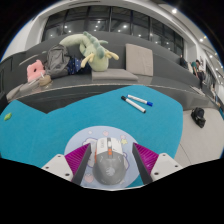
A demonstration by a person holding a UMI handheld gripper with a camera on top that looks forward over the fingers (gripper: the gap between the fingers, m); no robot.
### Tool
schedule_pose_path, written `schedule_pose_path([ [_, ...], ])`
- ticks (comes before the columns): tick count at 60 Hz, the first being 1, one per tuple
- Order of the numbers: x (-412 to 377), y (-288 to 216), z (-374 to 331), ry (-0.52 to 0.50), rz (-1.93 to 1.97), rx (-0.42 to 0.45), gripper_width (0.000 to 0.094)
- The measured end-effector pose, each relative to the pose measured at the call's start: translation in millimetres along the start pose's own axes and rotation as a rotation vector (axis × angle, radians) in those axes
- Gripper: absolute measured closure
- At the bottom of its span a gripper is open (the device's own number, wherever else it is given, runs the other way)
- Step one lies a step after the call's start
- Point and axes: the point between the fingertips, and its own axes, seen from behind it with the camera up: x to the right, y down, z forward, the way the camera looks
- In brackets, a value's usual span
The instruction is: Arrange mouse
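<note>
A grey and white mouse (109, 160) with an orange stripe lies on a round, pale patterned mouse mat (84, 150), which sits on a teal desk mat (60, 125). My gripper (110, 152) is open. The mouse stands between the fingers, resting on the round mat, with a narrow gap at the right side. The magenta pads (146, 160) flank the mouse's body. The rear of the mouse is hidden at the near edge of the view.
Two blue-and-white pens (137, 101) lie on the dark table beyond the teal mat. Further back are a green plush toy (88, 47), a pink item (37, 69) and a grey box (140, 62). A small black object (199, 117) sits to the right.
</note>
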Motion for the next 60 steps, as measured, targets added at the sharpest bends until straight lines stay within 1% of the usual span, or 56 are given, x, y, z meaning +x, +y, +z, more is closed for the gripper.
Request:
schedule_pose_path([
  [5, -16.5, -11.4, -35.8, -0.028, 0.032, 0.03, 0.0083],
  [13, -47.6, -11.8, -128.2, -0.054, 0.005, 0.069, 0.0085],
  [22, -92.5, 13.5, -230.0, -0.111, -0.035, 0.108, 0.0088],
  [23, -96.9, 17.7, -233.4, -0.12, -0.035, 0.113, 0.0088],
  [30, -123.8, 46.4, -295.4, -0.166, -0.035, 0.092, 0.0087],
  [36, -144.8, 75.4, -320.2, -0.19, -0.065, 0.066, 0.0089],
  [42, -158.7, 94.3, -333.4, -0.207, -0.09, 0.064, 0.009],
  [47, -168.2, 100.0, -338.2, -0.227, -0.104, 0.072, 0.0088],
  [60, -179.4, 89.7, -341.2, -0.209, -0.17, 0.115, 0.0081],
])
